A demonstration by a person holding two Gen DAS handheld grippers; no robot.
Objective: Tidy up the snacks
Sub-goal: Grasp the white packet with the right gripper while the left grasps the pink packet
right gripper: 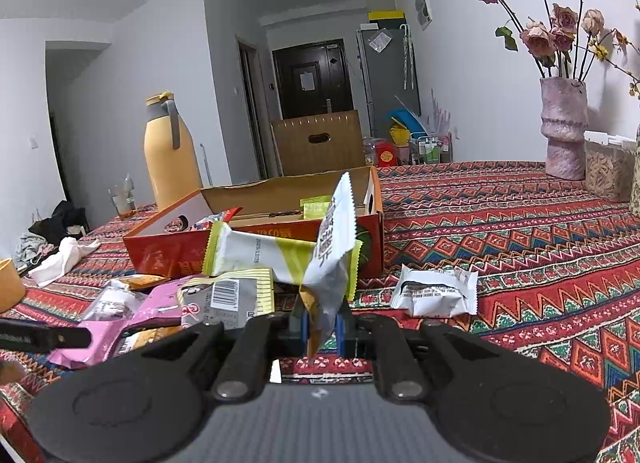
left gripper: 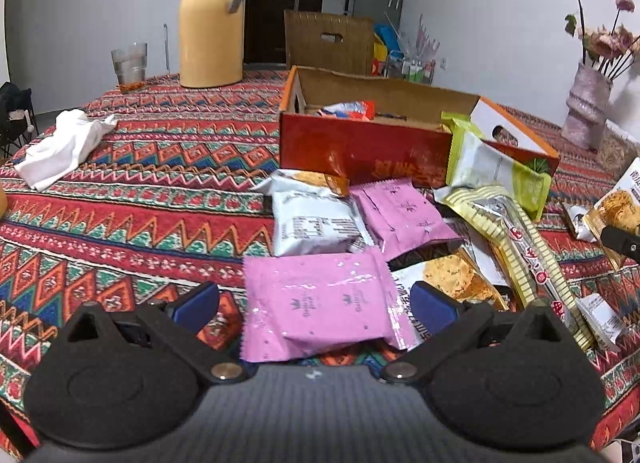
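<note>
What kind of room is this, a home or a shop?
Most likely a home: a patterned tablecloth, a vase of dried roses, a yellow thermos jug and an entrance door at the back.

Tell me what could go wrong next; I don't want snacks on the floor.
The right claw pinches only the bottom edge of the white packet, so it may slip out before reaching the box. The green and white packet leans against the box front, so a low swing could knock it.

pink packets [left gripper: 320, 299]: 2 | open boxes [left gripper: 360, 151]: 1 | flasks [left gripper: 210, 23]: 1 | vases [right gripper: 564, 127]: 1 | glasses [left gripper: 130, 65]: 1
</note>
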